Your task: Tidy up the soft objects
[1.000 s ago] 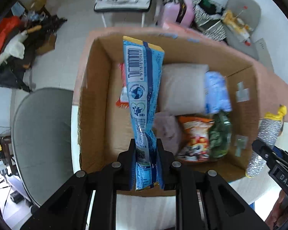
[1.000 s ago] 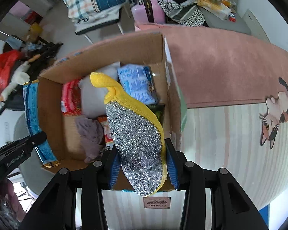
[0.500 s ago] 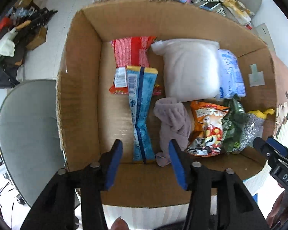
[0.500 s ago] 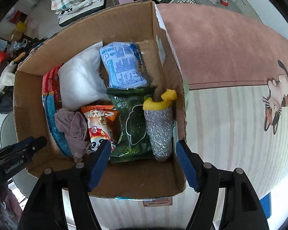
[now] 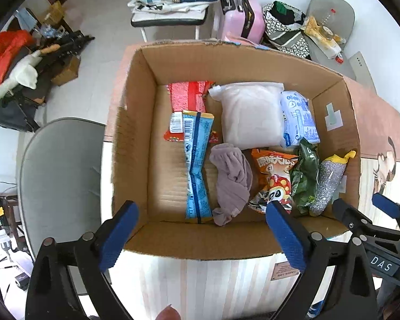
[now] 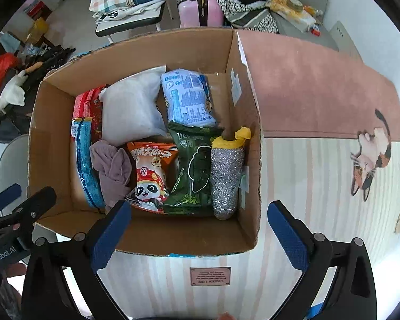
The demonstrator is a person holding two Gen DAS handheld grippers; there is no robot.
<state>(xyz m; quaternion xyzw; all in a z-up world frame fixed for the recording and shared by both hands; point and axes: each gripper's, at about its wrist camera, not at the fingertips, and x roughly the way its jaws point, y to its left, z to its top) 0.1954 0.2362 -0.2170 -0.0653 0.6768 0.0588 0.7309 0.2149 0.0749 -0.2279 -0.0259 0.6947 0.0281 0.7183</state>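
1. Soft objects lie together in the open cardboard box (image 5: 136, 122), which stands on a striped cloth over the tabletop (image 6: 320, 200).
2. Along the box's left part lies the long blue packet (image 5: 197, 165), its upper end resting over the red packet (image 5: 189, 94).
3. Just right of the blue packet is the crumpled mauve cloth (image 5: 230, 181), touching the orange panda snack bag (image 5: 274, 178).
4. Beyond these, toward the far wall, sit the white pillow-like pouch (image 5: 250, 114) and the pale blue tissue pack (image 5: 298, 117), side by side and touching.
5. The green snack bag (image 6: 194, 170) lies between the orange bag and the silver glitter piece with a yellow top (image 6: 226, 176), which lies against the box's right wall.
6. The left hand-held gripper (image 5: 200, 226) hangs over the near edge of the box, jaws opening wide, nothing between its blue pads (image 5: 118, 236); the blue packet lies loose below it.
7. The right hand-held gripper (image 6: 200, 226) is also above the near edge, jaws opening to a wide spread and pinching nothing; the glitter piece lies free in the box.
8. A grey chair (image 5: 61, 176) stands left of the box; a pink suitcase (image 5: 240, 18) stands beyond it.
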